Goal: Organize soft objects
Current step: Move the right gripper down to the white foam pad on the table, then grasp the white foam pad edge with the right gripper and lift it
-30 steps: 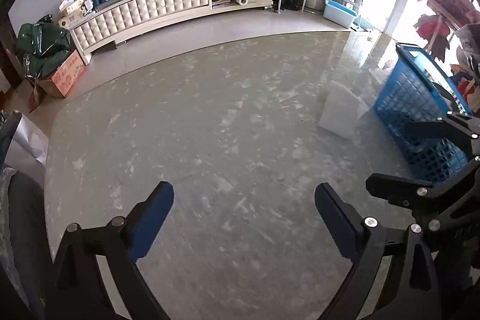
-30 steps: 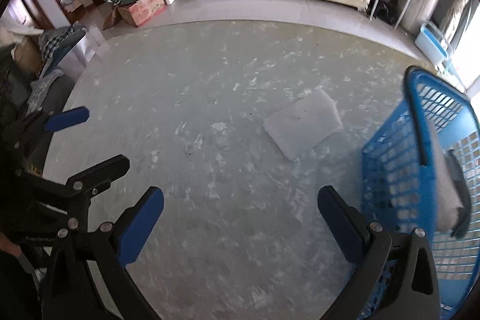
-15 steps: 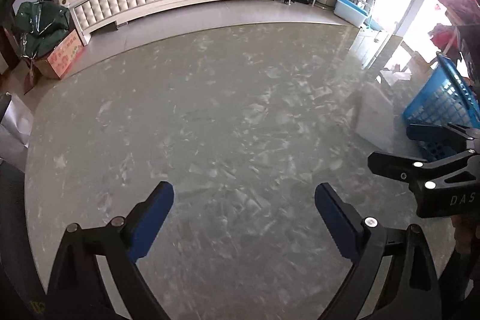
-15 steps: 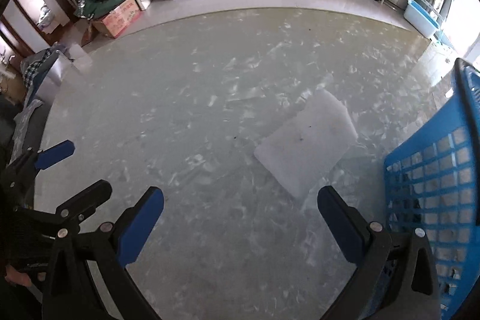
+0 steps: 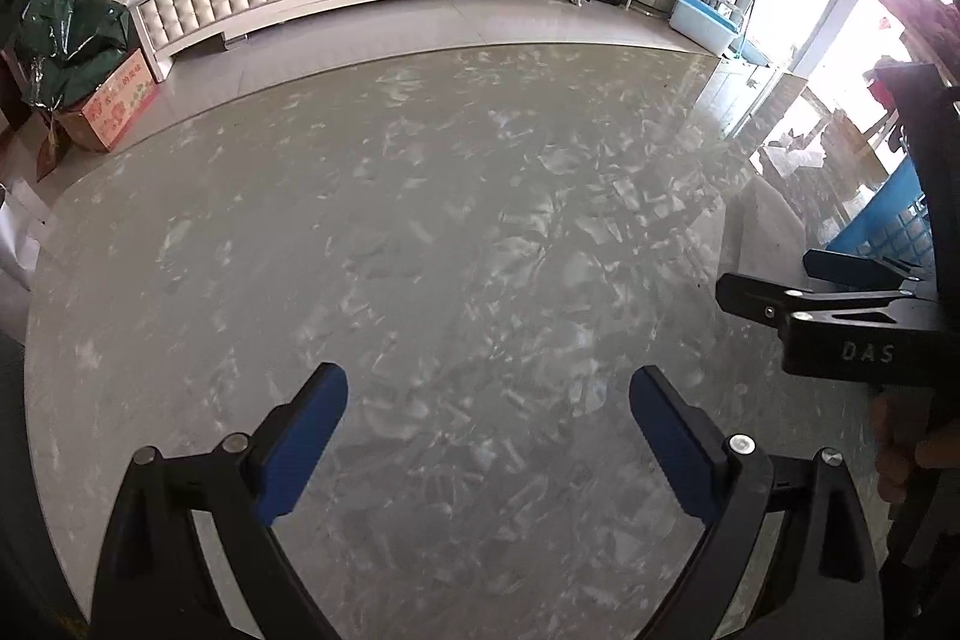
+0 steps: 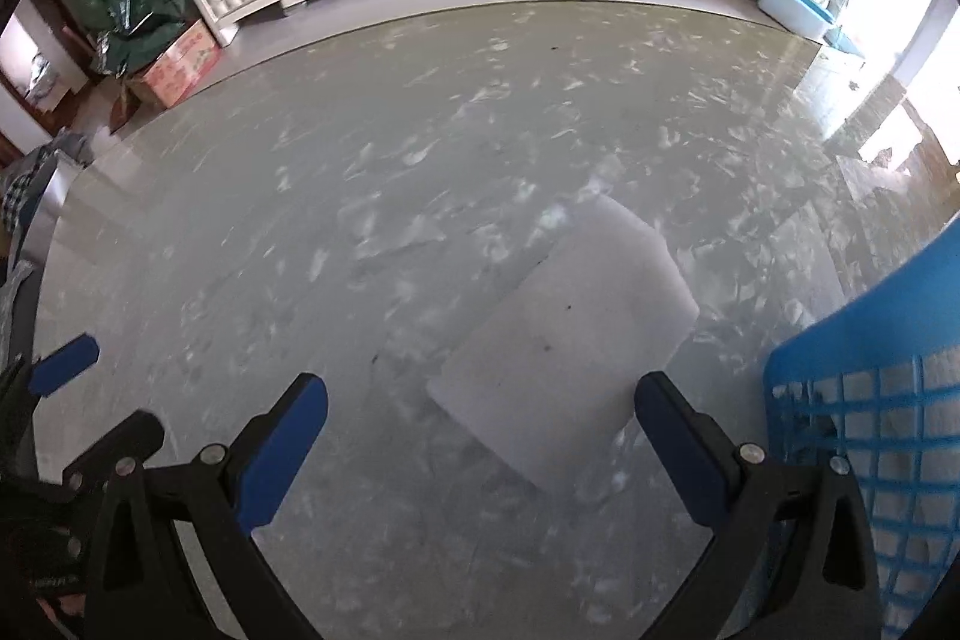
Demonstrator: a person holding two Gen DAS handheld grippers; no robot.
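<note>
White foam pad (image 6: pixel 564 334) flat on marble table (image 6: pixel 360 196), just left of blue basket (image 6: pixel 870 400). Likely light, limp, thin: pinch near corner edge. Right gripper (image 6: pixel 480 418) jaws wide, empty; left gripper (image 5: pixel 489 409) likewise.

A: How do your two grippers stand?

B: Your left gripper (image 5: pixel 489 403) points steeply downward, its blue-padded fingers (image 5: pixel 300 436) spread wide with nothing between them. Your right gripper (image 6: pixel 480 415) points steeply downward as well, jaws equally wide, pads pressing on nothing.

A: Can each be seen from the other's camera?

B: Yes. In the left wrist view your right gripper enters from the right edge, with your fingers (image 5: pixel 897 445) wrapped on its handle. In the right wrist view one blue pad of your left gripper shows at the left edge.
</note>
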